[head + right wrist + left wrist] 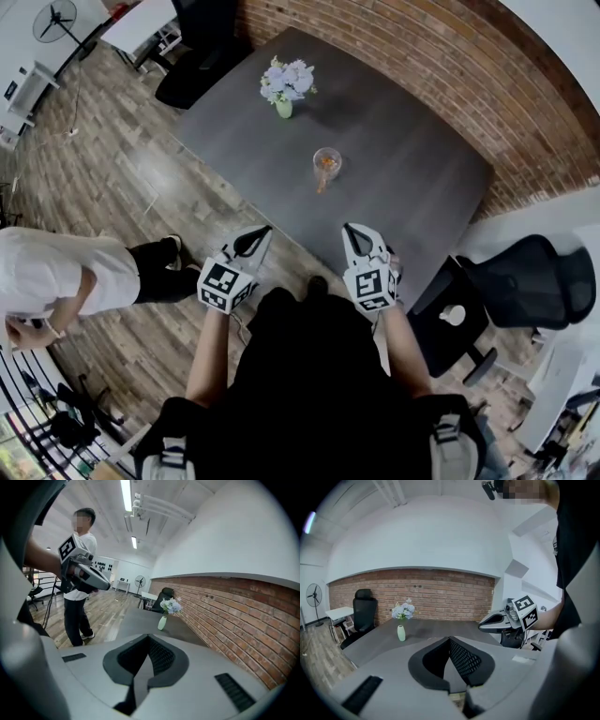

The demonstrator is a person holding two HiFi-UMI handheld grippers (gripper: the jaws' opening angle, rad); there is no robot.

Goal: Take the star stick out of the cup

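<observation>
A clear cup [327, 161] stands near the middle of the dark grey table [412, 178], with an orange star stick [324, 171] leaning in it. Both grippers hover off the table's near edge, short of the cup. My left gripper [263, 232] [450, 640] is shut with nothing between its jaws. My right gripper [350, 229] [149, 637] is also shut and holds nothing. Neither gripper view shows the cup. Each gripper appears in the other's view, the right gripper [483, 624] and the left gripper [104, 586].
A small green vase of pale flowers [286, 86] [401, 630] [164, 617] stands farther back on the table. Black office chairs [525, 281] [192, 56] sit beside it. A person in a white shirt [66, 277] [78, 588] stands on the wooden floor at the left. A brick wall [441, 66] runs behind.
</observation>
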